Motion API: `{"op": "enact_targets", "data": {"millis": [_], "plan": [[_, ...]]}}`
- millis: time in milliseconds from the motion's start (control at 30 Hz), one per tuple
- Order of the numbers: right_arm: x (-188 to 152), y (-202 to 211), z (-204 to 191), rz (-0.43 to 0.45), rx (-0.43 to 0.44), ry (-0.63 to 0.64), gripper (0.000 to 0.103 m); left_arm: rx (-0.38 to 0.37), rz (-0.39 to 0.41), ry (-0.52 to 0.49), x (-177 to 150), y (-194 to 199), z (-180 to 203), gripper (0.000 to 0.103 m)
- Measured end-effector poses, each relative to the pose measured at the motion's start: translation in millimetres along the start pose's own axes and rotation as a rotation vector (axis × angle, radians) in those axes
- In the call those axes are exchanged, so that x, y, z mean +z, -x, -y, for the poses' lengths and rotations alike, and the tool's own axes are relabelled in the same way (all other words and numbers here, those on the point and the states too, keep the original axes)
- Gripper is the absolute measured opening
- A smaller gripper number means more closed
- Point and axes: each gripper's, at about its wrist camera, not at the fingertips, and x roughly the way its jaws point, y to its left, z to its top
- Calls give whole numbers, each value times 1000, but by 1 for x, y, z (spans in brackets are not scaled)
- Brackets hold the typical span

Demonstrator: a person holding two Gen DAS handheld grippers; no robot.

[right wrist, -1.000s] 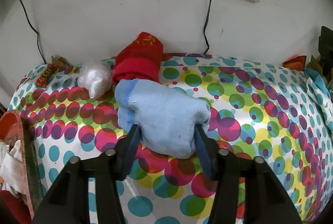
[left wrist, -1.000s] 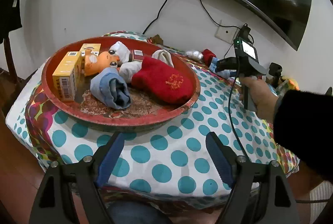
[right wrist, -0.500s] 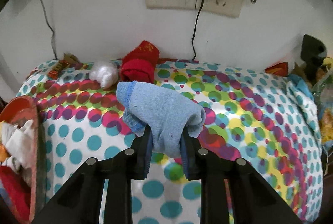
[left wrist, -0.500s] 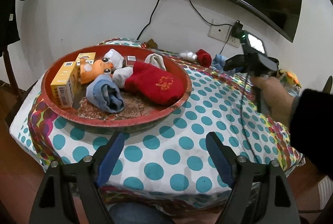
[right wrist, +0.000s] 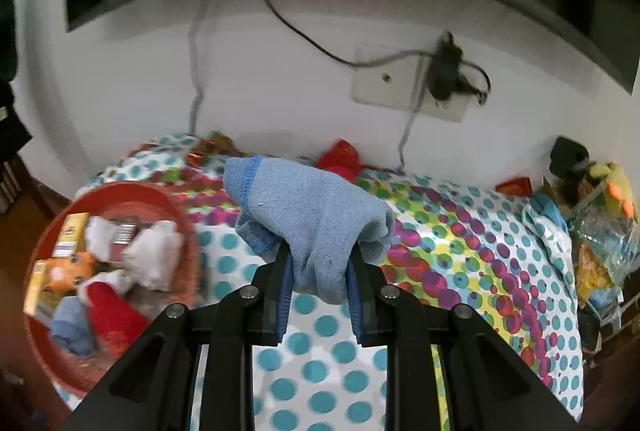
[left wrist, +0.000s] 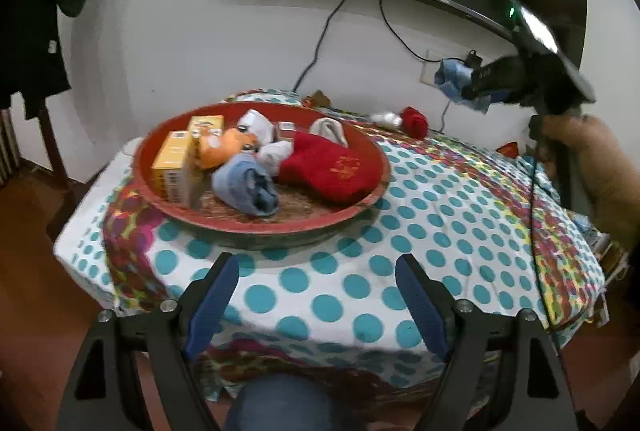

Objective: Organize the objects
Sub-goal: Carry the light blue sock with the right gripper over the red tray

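My right gripper (right wrist: 319,267) is shut on a light blue sock (right wrist: 316,215) and holds it in the air above the dotted tablecloth; from the left wrist it shows high at the right, with the light blue sock (left wrist: 454,79) hanging from its tip. A round red tray (left wrist: 376,163) on the left of the table holds yellow boxes (left wrist: 174,163), an orange plush toy (left wrist: 224,147), a rolled blue sock (left wrist: 244,185), a red sock (left wrist: 332,171) and white socks. My left gripper (left wrist: 316,295) stands open over the table's near edge, nothing between its fingers. A second red sock (left wrist: 414,119) lies by the wall.
A white bundle (left wrist: 386,117) and a snack wrapper (right wrist: 208,151) lie near the wall. A wall socket with a plugged charger (right wrist: 444,79) and a television sit above the table. Bags and a yellow toy (right wrist: 612,187) crowd the right end. A person's hand (left wrist: 584,159) holds the right gripper.
The right gripper closed on the light blue sock, lifted it off the cloth and swung left, bringing the tray into its view. The left gripper drew back a little from the tray.
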Motion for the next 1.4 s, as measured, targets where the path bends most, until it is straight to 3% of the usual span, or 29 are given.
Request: {"op": "enact_targets", "data": {"millis": [233, 600, 1400], "plan": [[-1, 40, -49, 40, 60, 68, 22, 71, -7, 45, -5, 13, -23, 83], [-7, 69, -126, 73, 145, 172, 22, 102, -15, 92, -9, 19, -42, 83], [-53, -26, -222, -97, 175, 252, 23, 108, -31, 139, -6, 9, -61, 83]]}}
